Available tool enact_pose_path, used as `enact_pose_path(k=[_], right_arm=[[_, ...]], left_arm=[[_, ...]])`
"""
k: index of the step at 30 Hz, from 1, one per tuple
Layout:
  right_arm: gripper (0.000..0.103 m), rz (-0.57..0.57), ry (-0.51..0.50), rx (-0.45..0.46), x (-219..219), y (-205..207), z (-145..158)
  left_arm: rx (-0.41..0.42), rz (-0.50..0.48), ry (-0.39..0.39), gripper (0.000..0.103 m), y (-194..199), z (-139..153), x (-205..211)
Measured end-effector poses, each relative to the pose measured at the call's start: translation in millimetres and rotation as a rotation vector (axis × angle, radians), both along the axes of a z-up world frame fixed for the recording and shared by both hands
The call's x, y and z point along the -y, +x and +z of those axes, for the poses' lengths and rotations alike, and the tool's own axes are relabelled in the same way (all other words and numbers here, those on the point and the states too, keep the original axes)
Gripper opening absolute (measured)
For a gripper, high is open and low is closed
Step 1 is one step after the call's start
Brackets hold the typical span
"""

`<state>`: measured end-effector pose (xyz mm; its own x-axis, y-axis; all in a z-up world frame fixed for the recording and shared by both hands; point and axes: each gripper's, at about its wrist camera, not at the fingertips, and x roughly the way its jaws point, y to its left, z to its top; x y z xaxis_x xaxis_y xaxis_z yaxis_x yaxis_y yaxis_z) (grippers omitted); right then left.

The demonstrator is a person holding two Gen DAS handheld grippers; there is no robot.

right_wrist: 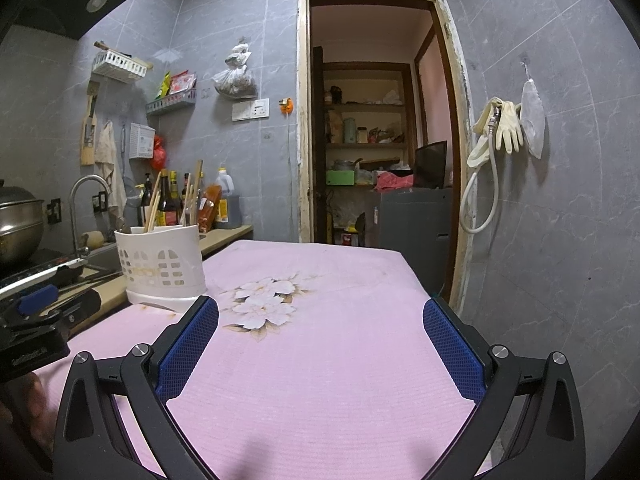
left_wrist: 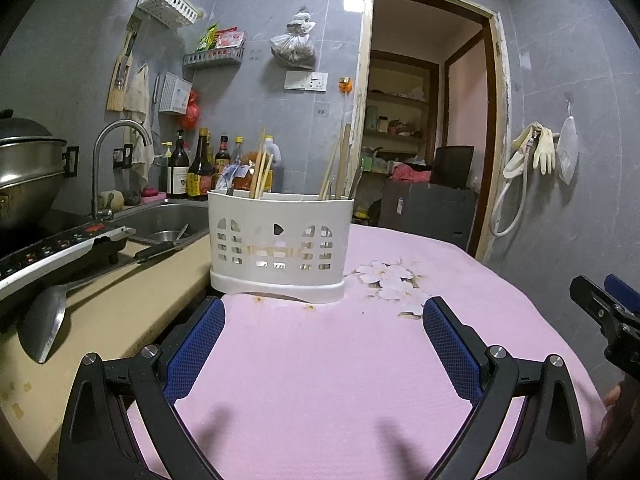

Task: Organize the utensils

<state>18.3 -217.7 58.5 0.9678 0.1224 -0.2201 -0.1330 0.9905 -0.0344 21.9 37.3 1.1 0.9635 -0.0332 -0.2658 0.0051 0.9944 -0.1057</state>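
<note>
A white perforated utensil holder (left_wrist: pixel 278 246) stands at the left rear of a table with a pink flowered cloth (left_wrist: pixel 340 380). Chopsticks (left_wrist: pixel 261 168) and several metal utensils stick up from it. It also shows in the right wrist view (right_wrist: pixel 162 266). My left gripper (left_wrist: pixel 322 314) is open and empty, low over the cloth, just in front of the holder. My right gripper (right_wrist: pixel 320 316) is open and empty over the cloth, to the right of the holder. The right gripper shows at the left wrist view's right edge (left_wrist: pixel 608 308).
A beige counter (left_wrist: pixel 108 312) adjoins the table's left, with a metal ladle (left_wrist: pixel 44 324), an induction cooker (left_wrist: pixel 48 252), a steel pot (left_wrist: pixel 24 176), a sink (left_wrist: pixel 168 220) and sauce bottles (left_wrist: pixel 200 168). An open doorway (right_wrist: pixel 376 128) lies behind the table.
</note>
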Motion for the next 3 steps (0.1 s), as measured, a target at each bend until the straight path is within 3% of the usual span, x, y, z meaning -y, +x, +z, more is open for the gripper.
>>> enact_pose_path(k=[3], right_arm=[[0.103, 0.006, 0.003, -0.005, -0.7, 1.9, -0.2]], left_arm=[[-0.001, -0.003, 0.002, 0.097, 0.9, 0.9, 0.2]])
